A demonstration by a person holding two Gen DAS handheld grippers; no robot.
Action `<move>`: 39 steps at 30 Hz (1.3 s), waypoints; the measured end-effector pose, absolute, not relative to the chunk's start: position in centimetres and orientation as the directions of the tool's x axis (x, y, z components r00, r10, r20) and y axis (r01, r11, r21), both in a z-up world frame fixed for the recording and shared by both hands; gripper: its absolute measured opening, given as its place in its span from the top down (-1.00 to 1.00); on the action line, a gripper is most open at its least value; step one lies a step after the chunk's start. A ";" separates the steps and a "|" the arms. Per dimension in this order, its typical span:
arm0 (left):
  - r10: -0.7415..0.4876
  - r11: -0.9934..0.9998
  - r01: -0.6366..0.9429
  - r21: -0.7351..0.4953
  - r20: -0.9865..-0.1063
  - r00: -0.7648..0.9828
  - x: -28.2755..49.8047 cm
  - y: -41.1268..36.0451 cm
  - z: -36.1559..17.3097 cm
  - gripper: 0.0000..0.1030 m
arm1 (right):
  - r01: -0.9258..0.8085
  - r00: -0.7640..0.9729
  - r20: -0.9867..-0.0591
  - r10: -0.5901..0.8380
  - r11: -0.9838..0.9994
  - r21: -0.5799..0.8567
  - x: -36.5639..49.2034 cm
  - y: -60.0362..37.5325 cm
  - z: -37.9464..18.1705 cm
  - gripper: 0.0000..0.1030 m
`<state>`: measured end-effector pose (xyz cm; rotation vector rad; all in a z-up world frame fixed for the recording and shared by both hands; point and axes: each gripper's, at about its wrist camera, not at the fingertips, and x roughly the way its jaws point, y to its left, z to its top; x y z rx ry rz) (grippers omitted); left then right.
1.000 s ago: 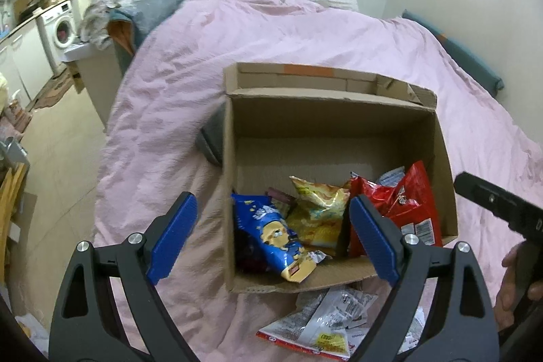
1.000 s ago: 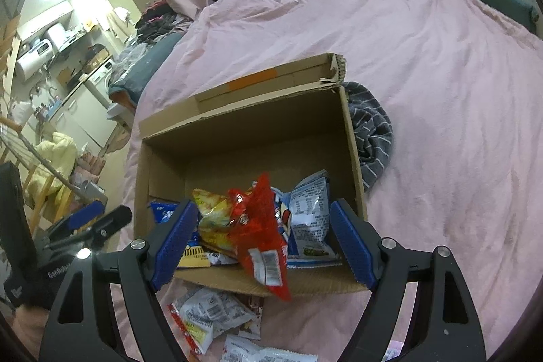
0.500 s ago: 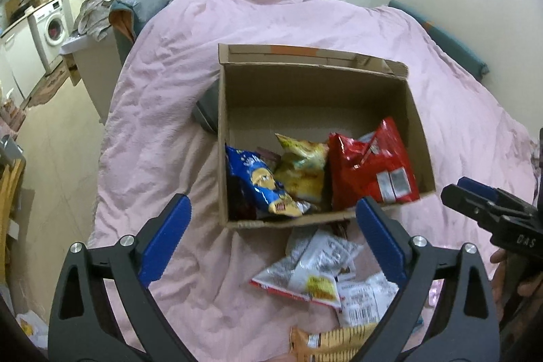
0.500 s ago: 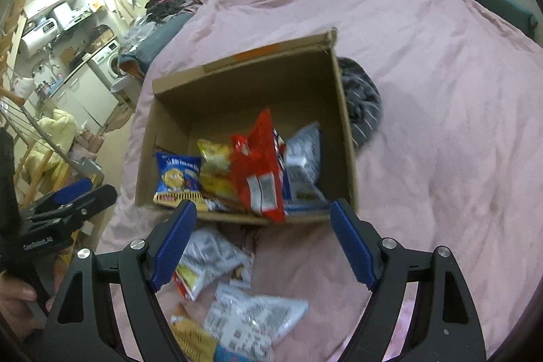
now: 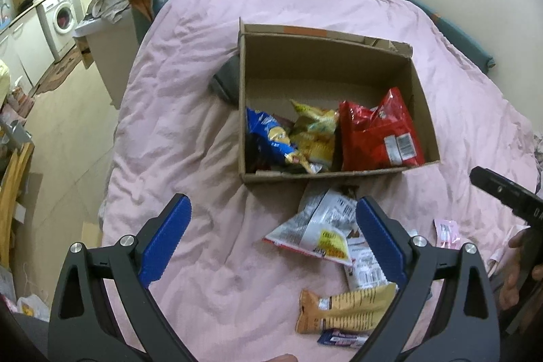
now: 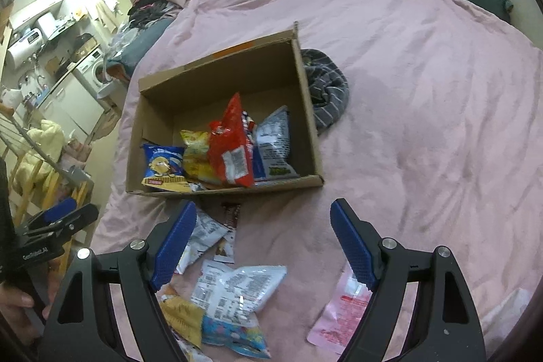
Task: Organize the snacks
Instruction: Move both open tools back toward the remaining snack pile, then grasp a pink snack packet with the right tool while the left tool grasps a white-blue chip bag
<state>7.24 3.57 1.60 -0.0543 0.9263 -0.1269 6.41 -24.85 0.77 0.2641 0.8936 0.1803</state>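
snacks first: the cardboard box [image 5: 325,111] sits on the pink bed [image 5: 190,111], and inside, along its near wall, a blue bag [image 5: 271,138] at nine o'clock, a yellow bag [image 5: 314,138] in the middle and a red bag [image 5: 376,131] at three o'clock stand leaning on one another. at six o'clock from the box, loose on the quilt, lie a silver packet [image 5: 319,226] and a tan packet [image 5: 342,307]; the right view adds a white-and-blue pouch [image 6: 237,290] and a pink sachet [image 6: 342,311] off at four o'clock.

both tools hang above that litter. the left hand-held gripper [image 5: 271,240] has just been spreading its jaws and stands wide, nothing gripped. the right hand-held gripper [image 6: 263,243] is wide too, and empty.

now the risks, as i read them. the packets overlap, so a bite on the silver one could drag a neighbour along or crush what's inside. the quilt is soft and wrinkled; fingers pressed down may pinch fabric instead of foil. slick wrappers could slide out on the way up. and the red bag leans tall by the near wall, so a packet dropped in carelessly could knock it over.
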 end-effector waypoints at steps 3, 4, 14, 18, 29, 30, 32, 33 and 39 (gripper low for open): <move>-0.124 0.992 0.075 -0.099 -0.800 0.587 6.8 3.9 1.2 -0.87 | -0.001 0.603 -0.752 0.266 0.943 0.332 6.1 -26.5 0.1 -0.62; -0.125 0.992 0.070 -0.103 -0.803 0.583 6.7 4.0 1.0 -0.87 | 0.014 0.597 -0.756 0.270 0.938 0.347 6.0 -27.0 -0.2 -0.63; -0.127 0.991 0.042 -0.124 -0.840 0.527 7.5 3.7 -0.7 -0.87 | 0.200 0.388 -0.893 0.228 0.925 0.323 5.8 -30.4 -5.4 -0.76; -0.127 0.992 0.040 -0.123 -0.858 0.499 7.7 3.4 -1.3 -0.87 | 0.245 0.234 -0.958 0.167 0.943 0.224 5.9 -30.3 -8.5 -0.76; -0.091 0.984 -0.100 -0.150 -0.892 0.443 8.6 6.1 -2.4 -0.87 | 0.116 0.063 -0.998 0.017 0.993 0.025 7.3 -26.5 -13.0 -0.47; -0.091 0.979 -0.125 -0.160 -0.897 0.433 8.8 6.7 -2.6 -0.87 | 0.090 0.064 -0.998 0.004 0.996 0.010 7.3 -26.1 -13.2 -0.33; -0.106 0.971 -0.151 -0.185 -0.902 0.419 8.9 7.4 -2.9 -0.87 | 0.064 0.090 -0.996 -0.015 0.998 -0.009 7.3 -25.7 -12.8 -0.15; -0.112 0.967 -0.165 -0.196 -0.904 0.413 8.9 7.7 -3.0 -0.87 | 0.061 0.103 -0.994 -0.018 0.998 -0.012 7.1 -25.6 -12.5 -0.08; -0.118 0.966 -0.165 -0.199 -0.908 0.403 9.1 7.7 -3.2 -0.87 | 0.100 0.194 -0.980 0.030 0.994 0.051 6.2 -26.6 -9.8 0.19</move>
